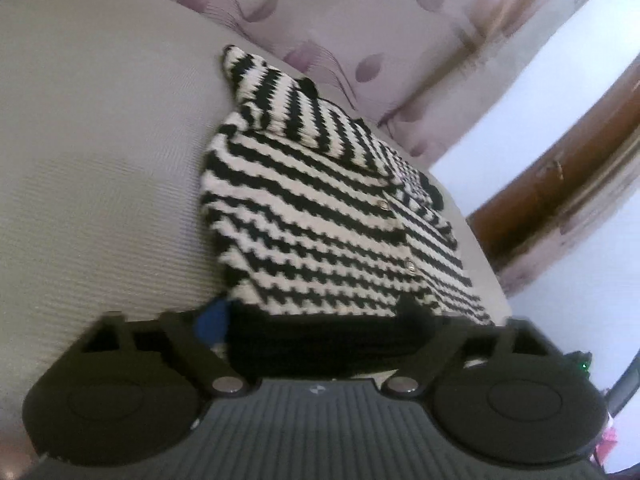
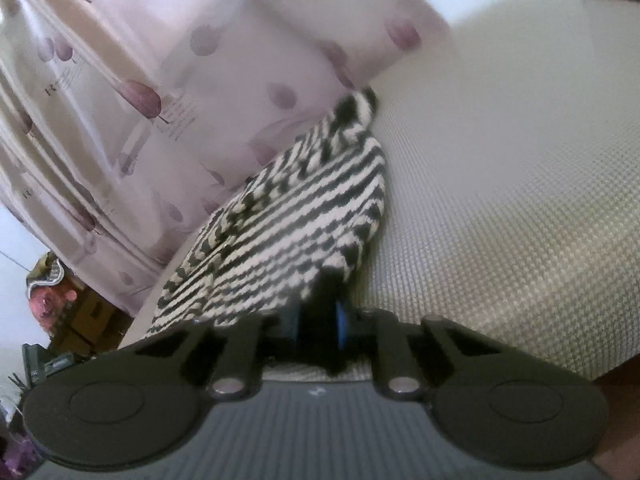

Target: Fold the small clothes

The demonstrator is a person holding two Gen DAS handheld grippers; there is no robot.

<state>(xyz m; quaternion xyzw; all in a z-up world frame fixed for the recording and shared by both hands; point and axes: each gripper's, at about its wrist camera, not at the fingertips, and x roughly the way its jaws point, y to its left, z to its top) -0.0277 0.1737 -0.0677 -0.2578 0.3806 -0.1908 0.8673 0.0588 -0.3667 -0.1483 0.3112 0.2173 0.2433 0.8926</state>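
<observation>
A black-and-white striped knitted cardigan [image 1: 320, 216] is spread on the beige textured surface [image 1: 100, 180], beside a curtain with purple spots [image 1: 360, 20]. Its black hem is spanned by the widely opened left gripper [image 1: 316, 328]. The hem corner is pinched by the closed right gripper [image 2: 320, 320]

Beige woven mattress [image 1: 100, 168]; purple-leaf curtain [image 2: 132, 92]; blurred clutter, perhaps boxes [image 2: 68, 304].

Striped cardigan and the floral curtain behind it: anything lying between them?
Nothing shows between them. In the left wrist view the striped cardigan reaches almost to the beige mat edge, with the floral curtain right behind; only a thin strip of mat shows.
</observation>
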